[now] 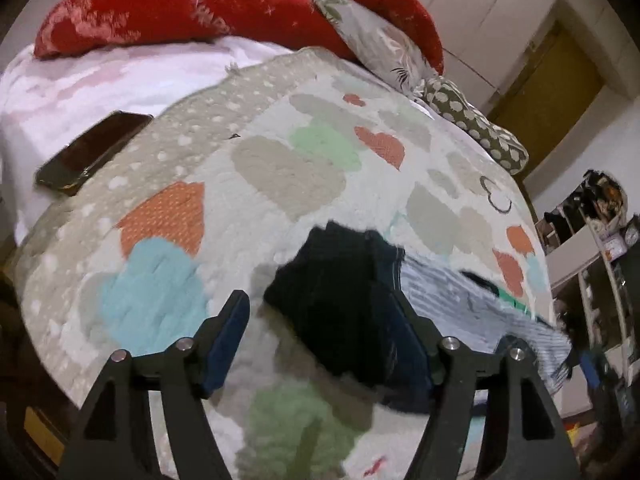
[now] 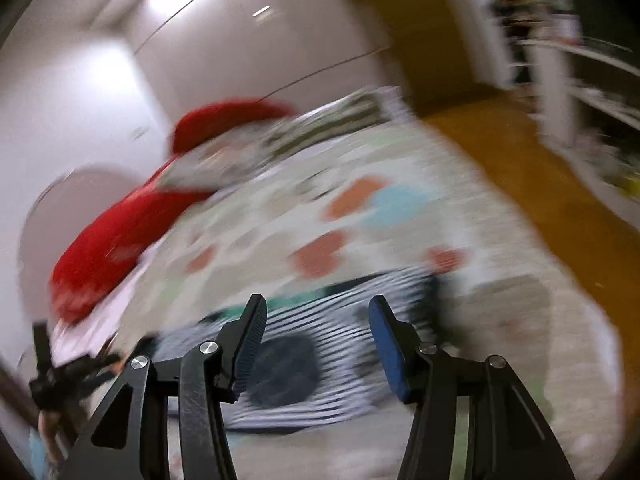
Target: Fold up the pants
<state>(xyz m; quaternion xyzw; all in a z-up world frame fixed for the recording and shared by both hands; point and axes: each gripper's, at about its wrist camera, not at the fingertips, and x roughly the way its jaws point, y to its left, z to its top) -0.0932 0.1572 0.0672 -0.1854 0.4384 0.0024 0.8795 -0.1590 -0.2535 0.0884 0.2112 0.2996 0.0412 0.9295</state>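
Dark navy pants (image 1: 340,304) lie in a folded bundle on the heart-patterned quilt (image 1: 280,168), seen in the left wrist view. A blue-and-white striped garment (image 1: 480,308) lies against their right side. My left gripper (image 1: 320,334) hovers over the pants, open, with its right finger in front of the bundle's right edge and nothing pinched. The right wrist view is blurred. There my right gripper (image 2: 318,330) stands open above the striped garment (image 2: 328,304), which has a dark patch (image 2: 284,372) on it that I cannot identify.
A dark phone (image 1: 94,152) lies on the white sheet at the left. Red pillows (image 1: 160,12) and patterned pillows (image 1: 472,120) line the head of the bed. Cluttered shelves (image 1: 592,240) stand at the right, beyond the bed edge. A wooden floor (image 2: 520,168) runs past the bed.
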